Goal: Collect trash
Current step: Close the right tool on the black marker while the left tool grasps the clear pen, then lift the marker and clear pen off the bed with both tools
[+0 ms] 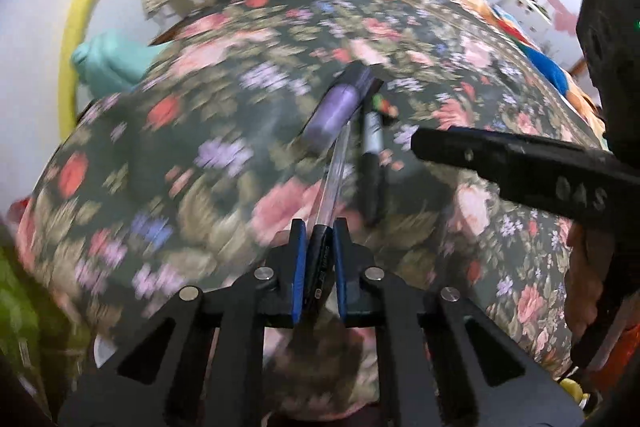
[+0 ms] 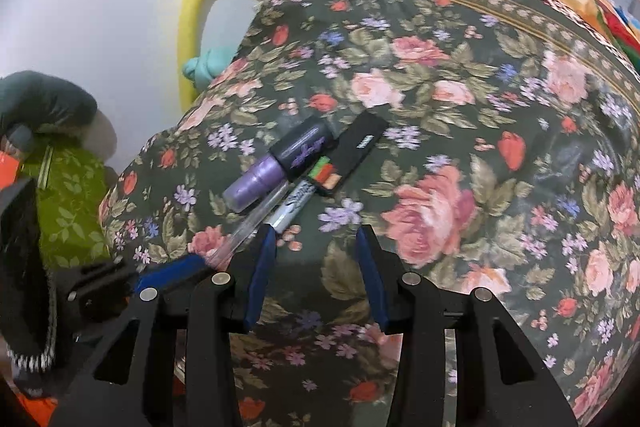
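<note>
1. My left gripper (image 1: 320, 227) is clamped on the dark cap end of the clear pen (image 1: 334, 171), low in the centre of the left wrist view. The rest of the pen points up toward the purple tube (image 1: 338, 107).
2. My right gripper (image 2: 316, 239) has its fingers apart and holds nothing. It hangs over the floral cloth (image 2: 480, 107), low in the centre of its own view.
3. The other trash lies together on the cloth: the purple tube, the marker (image 2: 292, 205) and the black stick (image 2: 352, 153).
4. I judge the grip is short, only at the cap. If I lift quickly, the pen can turn or slip out, or the cap alone can come off.
5. The pen touches the tube and the marker, so pulling it can roll them away.
6. The left view is blurred; the right view is sharp and shows the marker label and the black stick clearly.
7. Only the left view shows the clamp itself.
</note>
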Tool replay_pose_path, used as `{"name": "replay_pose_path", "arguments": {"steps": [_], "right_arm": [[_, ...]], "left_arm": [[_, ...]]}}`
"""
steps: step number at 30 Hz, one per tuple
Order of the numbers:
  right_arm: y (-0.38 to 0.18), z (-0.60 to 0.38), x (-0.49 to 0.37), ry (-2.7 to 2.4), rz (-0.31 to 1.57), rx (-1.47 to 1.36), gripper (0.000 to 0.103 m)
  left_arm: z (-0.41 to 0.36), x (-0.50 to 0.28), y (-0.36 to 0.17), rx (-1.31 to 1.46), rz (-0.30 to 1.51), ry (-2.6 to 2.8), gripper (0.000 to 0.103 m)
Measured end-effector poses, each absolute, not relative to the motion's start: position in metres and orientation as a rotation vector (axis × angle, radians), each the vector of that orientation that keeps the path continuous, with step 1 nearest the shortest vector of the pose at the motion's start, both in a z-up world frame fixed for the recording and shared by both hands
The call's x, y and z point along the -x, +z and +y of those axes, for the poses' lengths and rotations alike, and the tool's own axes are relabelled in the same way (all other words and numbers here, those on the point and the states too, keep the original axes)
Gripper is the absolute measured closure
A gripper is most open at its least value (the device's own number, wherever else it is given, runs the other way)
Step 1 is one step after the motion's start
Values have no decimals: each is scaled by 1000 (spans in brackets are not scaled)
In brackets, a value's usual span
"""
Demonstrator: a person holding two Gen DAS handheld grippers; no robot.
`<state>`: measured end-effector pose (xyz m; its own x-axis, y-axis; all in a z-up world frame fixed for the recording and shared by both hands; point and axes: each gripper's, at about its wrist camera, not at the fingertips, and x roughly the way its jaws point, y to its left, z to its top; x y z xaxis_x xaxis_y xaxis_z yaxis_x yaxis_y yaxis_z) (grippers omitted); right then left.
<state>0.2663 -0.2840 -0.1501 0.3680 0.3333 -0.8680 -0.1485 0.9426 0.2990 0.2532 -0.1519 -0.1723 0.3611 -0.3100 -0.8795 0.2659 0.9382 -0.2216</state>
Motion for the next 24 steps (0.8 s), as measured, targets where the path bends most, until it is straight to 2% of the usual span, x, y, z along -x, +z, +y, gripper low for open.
{"name": "replay_pose_path", "arguments": {"steps": [12,15,19,24], "right_arm": [[-173,-227,-271,304,1142,-37,64],[-174,-227,-271,289,1136,-9,78],[-171,-239,-272,322,1146,-54,85],[-161,-253,-260,325,1132,-49,91]], "left_arm": [[-123,-247,-178,114,1174,-247,90],[-122,-246,-179,123,1169,-243,89],[-124,-245,-179,104,1164,-246,86],[-131,-245,-178,60,1166,-235,87]]}}
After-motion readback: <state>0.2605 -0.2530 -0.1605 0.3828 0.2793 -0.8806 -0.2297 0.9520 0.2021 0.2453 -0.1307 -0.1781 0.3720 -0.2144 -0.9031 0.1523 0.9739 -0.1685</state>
